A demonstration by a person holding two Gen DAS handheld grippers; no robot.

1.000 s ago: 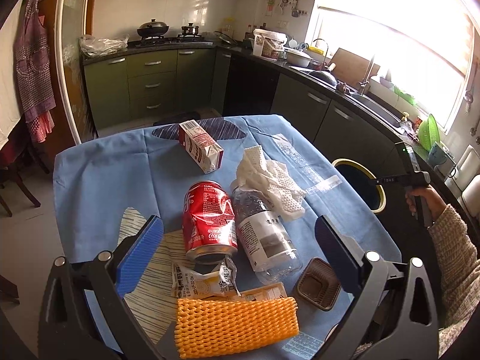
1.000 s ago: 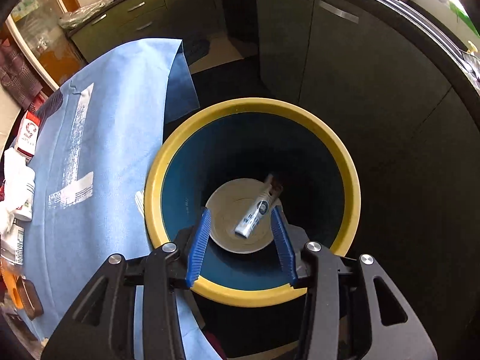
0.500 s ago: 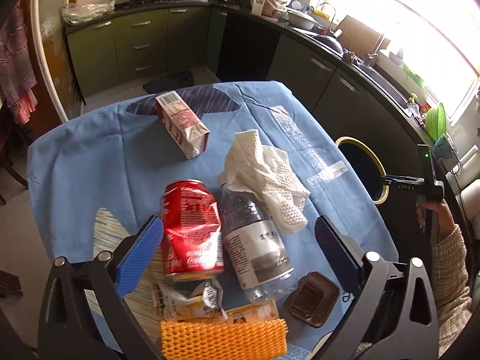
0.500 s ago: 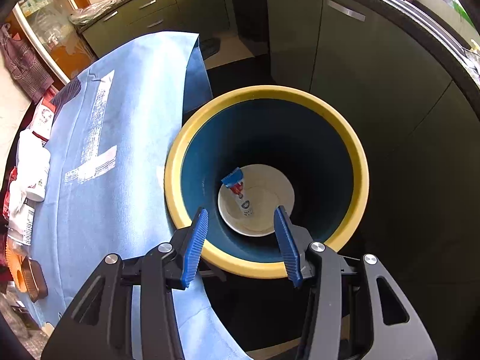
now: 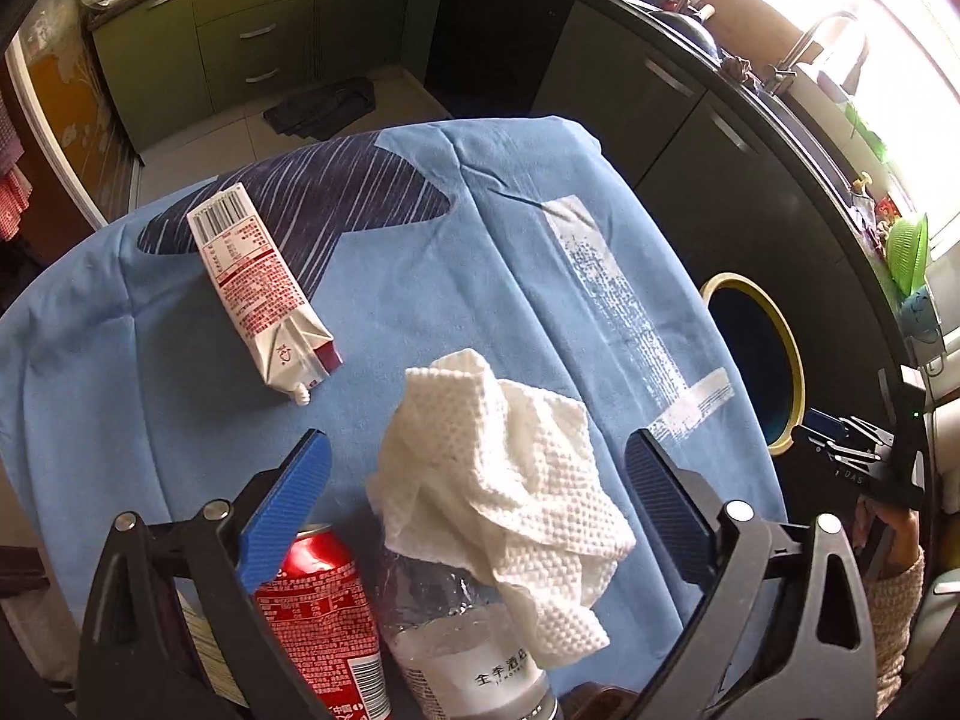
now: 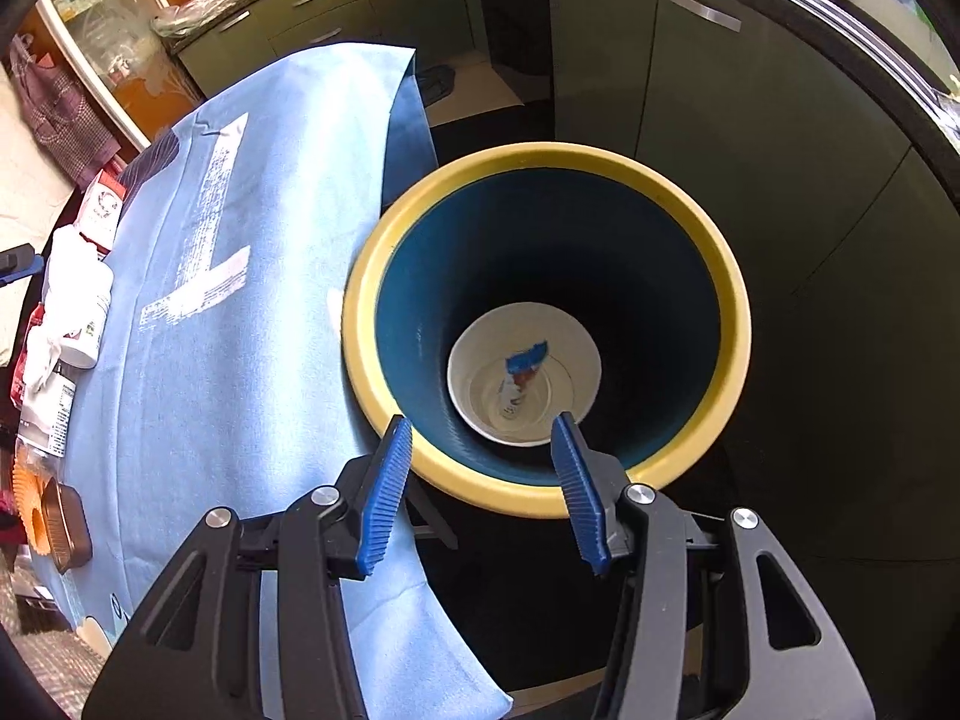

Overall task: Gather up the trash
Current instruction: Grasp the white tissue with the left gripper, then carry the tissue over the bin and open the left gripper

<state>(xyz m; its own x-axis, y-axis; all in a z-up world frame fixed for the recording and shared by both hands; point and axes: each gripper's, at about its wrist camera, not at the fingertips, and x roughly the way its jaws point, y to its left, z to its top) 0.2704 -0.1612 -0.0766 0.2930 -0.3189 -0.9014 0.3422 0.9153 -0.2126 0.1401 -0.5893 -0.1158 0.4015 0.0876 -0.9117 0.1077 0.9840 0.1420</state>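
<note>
Two tongs at work. Left tongs (image 5: 477, 498) stood wide, jaws just narrowing a little, straddling the crumpled paper towel (image 5: 498, 480) that lay on the plastic bottle (image 5: 468, 648) beside the red can (image 5: 318, 618) on the blue-clothed surface (image 5: 450, 276); pads not yet touching it. Best to drop lower, centre on the wad, pinch tissue only. Right tongs (image 6: 480, 486) hung empty over the yellow-rimmed bin (image 6: 735, 324), jaws just easing apart; a small tube (image 6: 521, 375) lay at the bottom.
</note>
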